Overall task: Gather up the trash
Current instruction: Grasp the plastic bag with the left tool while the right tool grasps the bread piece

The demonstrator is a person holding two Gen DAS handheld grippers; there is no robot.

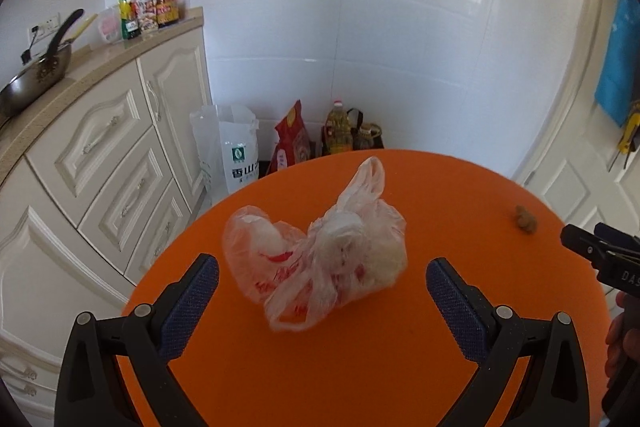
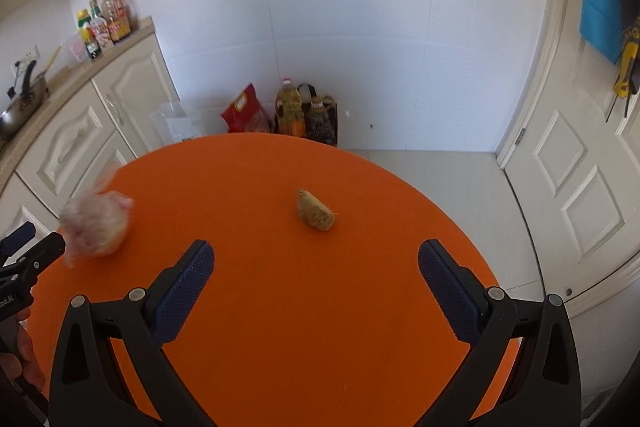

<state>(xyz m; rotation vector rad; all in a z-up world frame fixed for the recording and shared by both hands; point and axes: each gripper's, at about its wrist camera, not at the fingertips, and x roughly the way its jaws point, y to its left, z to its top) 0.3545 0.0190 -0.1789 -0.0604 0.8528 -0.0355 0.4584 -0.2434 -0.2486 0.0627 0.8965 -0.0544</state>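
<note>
One plastic bag [image 1: 320,251], one brown scrap [image 2: 315,215], one table [image 2: 280,327].

Crumpled plastic bag [image 1: 320,251]: thin, translucent, red print, whitish wadded contents showing through. It lies on my orange round table [image 1: 360,367], left of centre, one handle loop sticking up at the far side and another loop flopped toward me at the near edge of the heap. In my right wrist view it is motion-blurred, so no detail there. Second item: small brown scrap [image 2: 315,215], lumpy, rough and fibrous, lying flat on the bare tabletop right of the bag and well apart from it; cannot tell what it is
</note>
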